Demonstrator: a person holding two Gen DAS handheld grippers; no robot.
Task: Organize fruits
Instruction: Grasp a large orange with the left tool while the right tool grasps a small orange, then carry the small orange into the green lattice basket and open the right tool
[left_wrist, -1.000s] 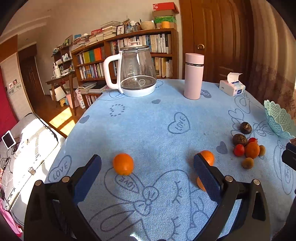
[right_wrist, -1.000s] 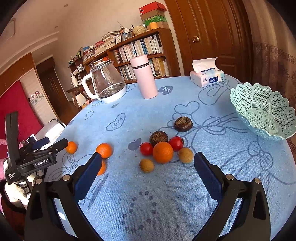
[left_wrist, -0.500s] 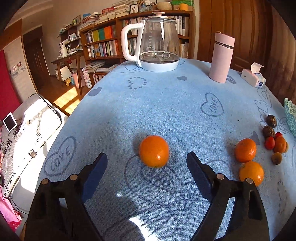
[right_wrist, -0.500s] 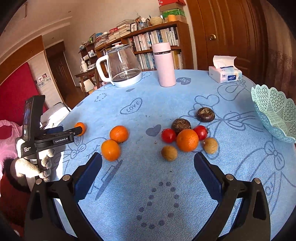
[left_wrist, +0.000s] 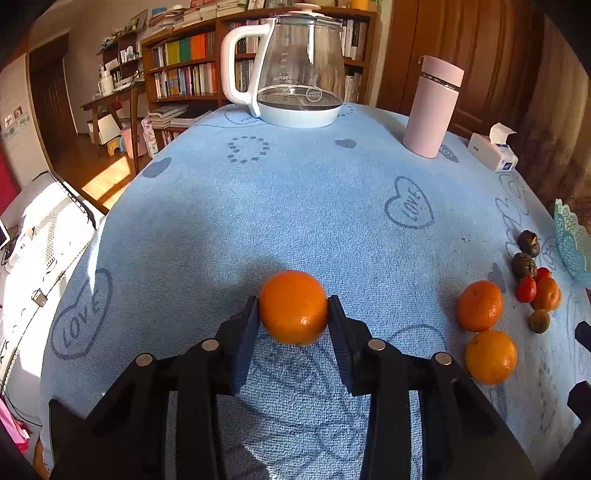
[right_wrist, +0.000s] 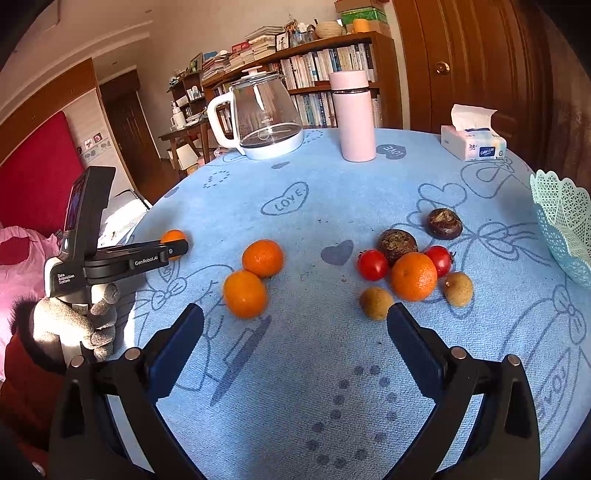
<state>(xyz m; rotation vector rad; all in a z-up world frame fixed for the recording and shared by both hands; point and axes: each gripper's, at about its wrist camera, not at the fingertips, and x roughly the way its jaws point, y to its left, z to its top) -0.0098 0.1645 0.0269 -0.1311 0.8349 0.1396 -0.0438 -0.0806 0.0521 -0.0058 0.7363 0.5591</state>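
Closing our left hand-held gripper (left_wrist: 292, 314) around the lone orange (left_wrist: 293, 307), we now have both blue pads pressed against its sides, where a second ago the jaws stood wide and the fruit lay well ahead of them. The jaws have just been closing, and the orange sits clamped between them on the blue worktop (left_wrist: 314, 206), near the left edge. We judge that this settles the grasp, so the next step is probably to carry the fruit across to the mint basket (right_wrist: 563, 221) at the far right rim. Our right hand-held gripper (right_wrist: 295, 332) hangs with its jaws apart and nothing between them, low over the cloth in front of the two oranges (right_wrist: 255, 277) that lie touching and the small cluster (right_wrist: 410, 269) of an orange, two red tomatoes, two dark brown fruits and two little tan ones. The worktop drops away close on the left, so a slip there could send the orange to the floor. Between the held orange and the basket the middle of the cloth is bare; the glass kettle (left_wrist: 291, 66), pink flask (left_wrist: 432, 110) and tissue box (right_wrist: 472, 142) stand well back.
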